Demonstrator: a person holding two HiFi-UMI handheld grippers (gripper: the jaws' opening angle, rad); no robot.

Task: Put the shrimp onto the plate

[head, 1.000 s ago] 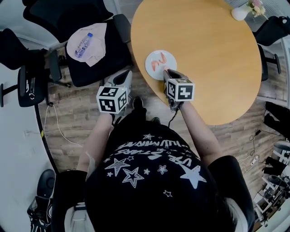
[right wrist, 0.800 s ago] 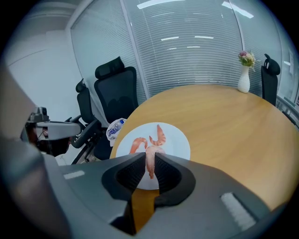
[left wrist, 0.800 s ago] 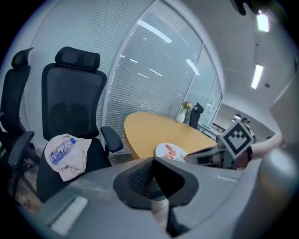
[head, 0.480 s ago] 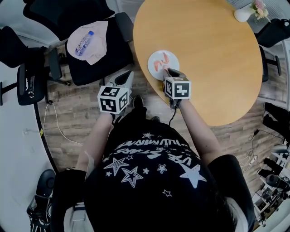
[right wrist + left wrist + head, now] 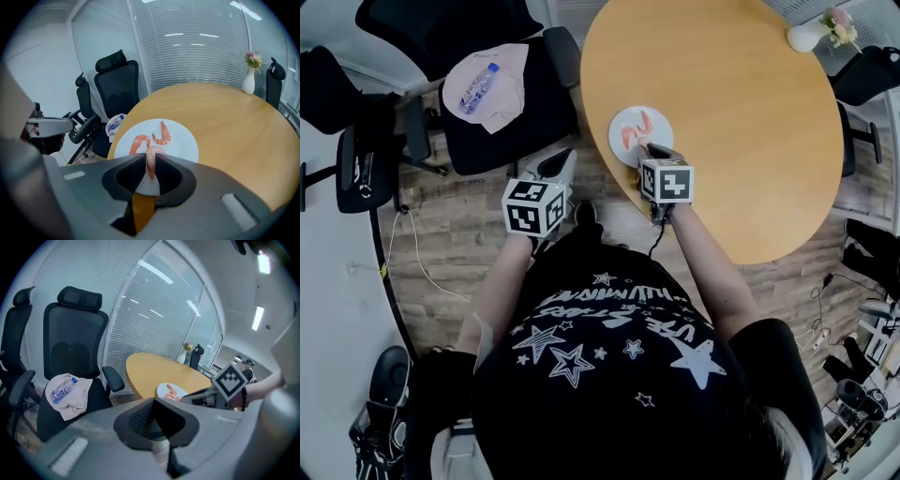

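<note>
A white plate (image 5: 182,141) lies near the round table's near edge and carries two pink shrimp (image 5: 138,142) (image 5: 163,135). My right gripper (image 5: 151,165) hovers over the plate's near rim, shut on a third shrimp (image 5: 150,161) that hangs upright between the jaws. In the head view the right gripper (image 5: 646,151) reaches the plate (image 5: 658,121) from the table edge. My left gripper (image 5: 557,166) is held off the table to the left, above the wooden floor. Its jaws (image 5: 154,426) look shut with nothing in them.
The orange round table (image 5: 741,103) has a white vase with flowers (image 5: 811,34) at its far side. A black office chair (image 5: 502,117) left of the table holds a beige cloth (image 5: 502,80) and a water bottle (image 5: 475,89). More chairs and cables ring the floor.
The right gripper with its shrimp has edged slightly closer over the plate's near rim. The left gripper has stayed where it was.
</note>
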